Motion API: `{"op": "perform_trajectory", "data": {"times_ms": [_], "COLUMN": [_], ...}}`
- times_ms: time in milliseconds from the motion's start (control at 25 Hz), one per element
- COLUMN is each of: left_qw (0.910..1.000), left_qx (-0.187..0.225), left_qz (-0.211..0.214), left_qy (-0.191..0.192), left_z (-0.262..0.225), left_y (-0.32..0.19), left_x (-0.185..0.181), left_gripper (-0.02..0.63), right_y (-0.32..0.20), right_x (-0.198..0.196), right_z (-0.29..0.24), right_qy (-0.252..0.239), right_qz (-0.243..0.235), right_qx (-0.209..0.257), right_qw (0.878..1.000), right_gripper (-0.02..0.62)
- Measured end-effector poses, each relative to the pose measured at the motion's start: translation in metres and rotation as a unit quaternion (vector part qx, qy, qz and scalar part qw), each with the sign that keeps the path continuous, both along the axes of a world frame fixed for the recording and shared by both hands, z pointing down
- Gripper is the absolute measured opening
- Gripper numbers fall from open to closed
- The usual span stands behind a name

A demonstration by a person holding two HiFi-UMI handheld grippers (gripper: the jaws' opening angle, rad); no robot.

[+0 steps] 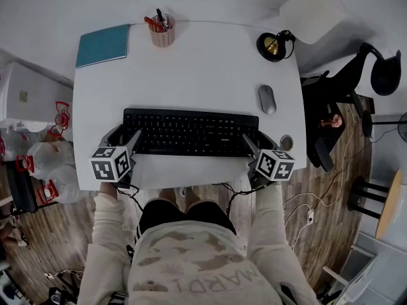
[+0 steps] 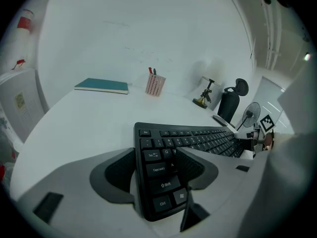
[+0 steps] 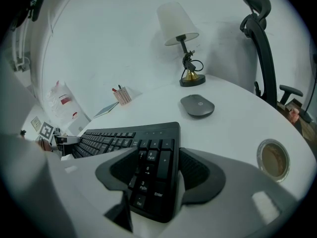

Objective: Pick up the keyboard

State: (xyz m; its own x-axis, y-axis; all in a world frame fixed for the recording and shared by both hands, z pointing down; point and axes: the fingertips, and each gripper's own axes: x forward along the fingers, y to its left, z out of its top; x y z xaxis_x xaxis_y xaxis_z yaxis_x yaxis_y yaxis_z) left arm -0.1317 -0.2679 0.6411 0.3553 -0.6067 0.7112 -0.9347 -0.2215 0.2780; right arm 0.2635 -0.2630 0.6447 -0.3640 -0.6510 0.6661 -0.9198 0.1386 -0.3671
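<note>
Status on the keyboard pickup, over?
Clamped on keyboard ends: left gripper, right gripper. Flat on desk, not lifted. Nothing blocking; mouse clear.

On my feed the person wears a cream long-sleeved top point(image 1: 191, 269) blotched with tan patches, with pale lettering across the front. The left sleeve point(image 1: 107, 246) and right sleeve point(image 1: 275, 234) carry the same blotched pattern. Below the top I see black shorts point(image 1: 184, 213) with white stripes down one side.

The left claw point(image 1: 125, 136) bears a white left cube point(image 1: 111, 162) printed with black square markers, and the right claw point(image 1: 259, 142) bears a matching right cube point(image 1: 275, 164). A thin black left cable point(image 1: 135, 194) and right cable point(image 1: 236, 194) trail beneath them.

Up close, the jaws are broad, smooth, pale grey wedges. Dark grey, finely ribbed left pads point(image 2: 119, 172) and right pads point(image 3: 197, 175) line them.
</note>
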Motion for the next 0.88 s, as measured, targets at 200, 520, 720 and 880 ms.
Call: {"op": "perform_trajectory", "data": {"times_ms": [200,520,720,880], "left_qw": [0.9998,0.9995,0.9989,0.9986], "left_qx": [-0.015,-0.015,-0.005,0.013], "left_qz": [-0.01,-0.027,-0.046,-0.051], "left_qy": [-0.006,-0.001,0.01,0.01], "left_z": [-0.002,-0.007,-0.012,-0.022], "left_y": [0.001,0.003,0.004,0.005], "left_x": [-0.002,-0.002,-0.006,-0.006], "left_gripper": [0.264,0.262,0.261,0.261], "right_y": [0.002,0.0,-0.007,-0.01], "right_x": [-0.001,0.0,-0.002,-0.001], "right_z": [-0.003,-0.011,-0.025,-0.038], "right_qy": [0.002,0.008,0.011,0.008], "right_qz": [0.01,0.014,0.015,0.013], "right_qx": [-0.002,0.017,0.043,0.06], "right_qw": [1.0,1.0,0.999,0.998], "right_gripper": [0.268,0.261,0.255,0.245]}}
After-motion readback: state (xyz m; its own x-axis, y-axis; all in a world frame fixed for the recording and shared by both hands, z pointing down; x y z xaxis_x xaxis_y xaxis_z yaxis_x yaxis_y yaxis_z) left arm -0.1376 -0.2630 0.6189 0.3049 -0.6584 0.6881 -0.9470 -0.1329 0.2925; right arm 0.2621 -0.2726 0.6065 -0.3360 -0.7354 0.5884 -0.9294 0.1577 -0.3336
